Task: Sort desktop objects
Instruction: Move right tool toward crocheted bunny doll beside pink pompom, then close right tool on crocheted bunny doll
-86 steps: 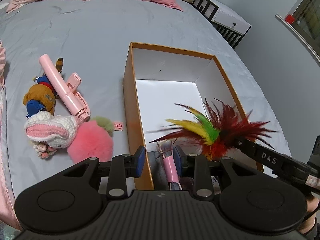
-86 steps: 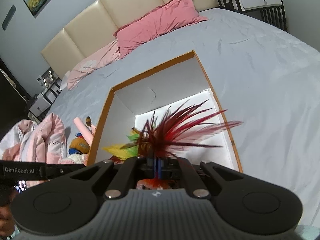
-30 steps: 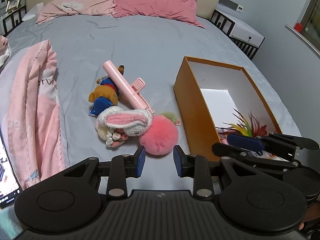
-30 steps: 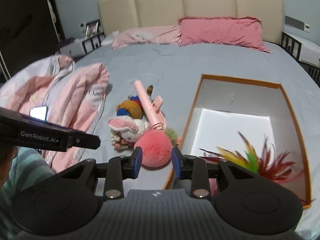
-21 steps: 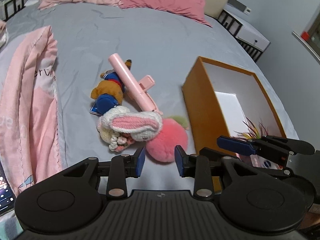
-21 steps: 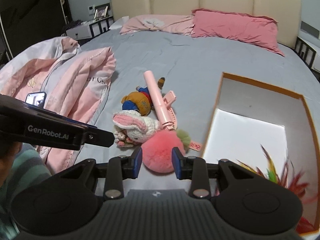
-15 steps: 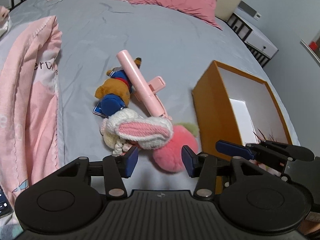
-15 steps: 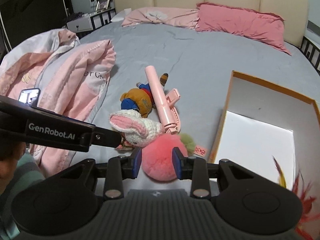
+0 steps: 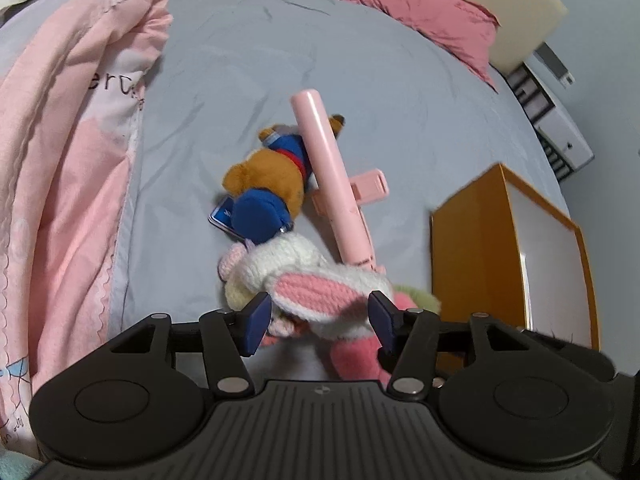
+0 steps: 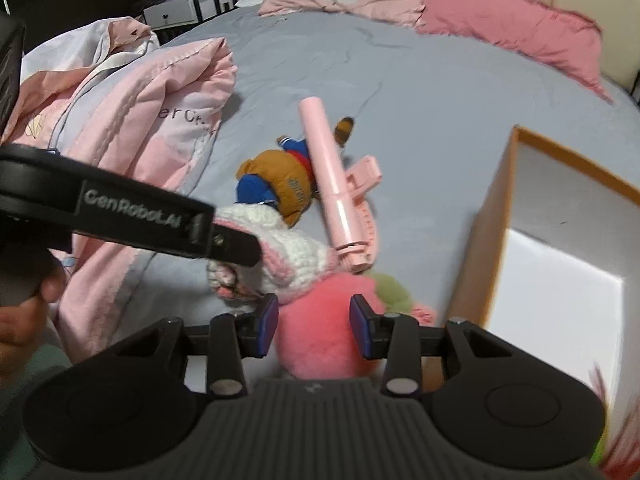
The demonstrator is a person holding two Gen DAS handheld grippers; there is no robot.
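Observation:
A white and pink crochet bunny (image 9: 316, 292) lies on the grey bed, and my left gripper (image 9: 320, 316) hangs just over it. Its jaws are opening, the bunny's ear lies between them, and the pads stand apart from it. A fluffy pink pompom (image 10: 324, 324) lies under the bunny's edge, between the opening jaws of my right gripper (image 10: 315, 320), whose pads do not press on it. Behind them lie an orange plush bear (image 9: 268, 184) and a pink selfie stick (image 9: 332, 184). The orange box (image 10: 492, 220) stands at the right, a blurred red feather toy (image 10: 604, 384) inside it.
A pink blanket (image 9: 60, 160) is heaped along the left side of the bed. Pink pillows (image 9: 408, 0) lie at the headboard, and a white nightstand (image 9: 560, 128) stands beyond the box. A person's hand (image 10: 24, 308) holds the left gripper's handle.
Both grippers let go of the feather toy in the box, then swung left and down over the toy pile. Their jaws have widened, and the box has slid to the right of both views.

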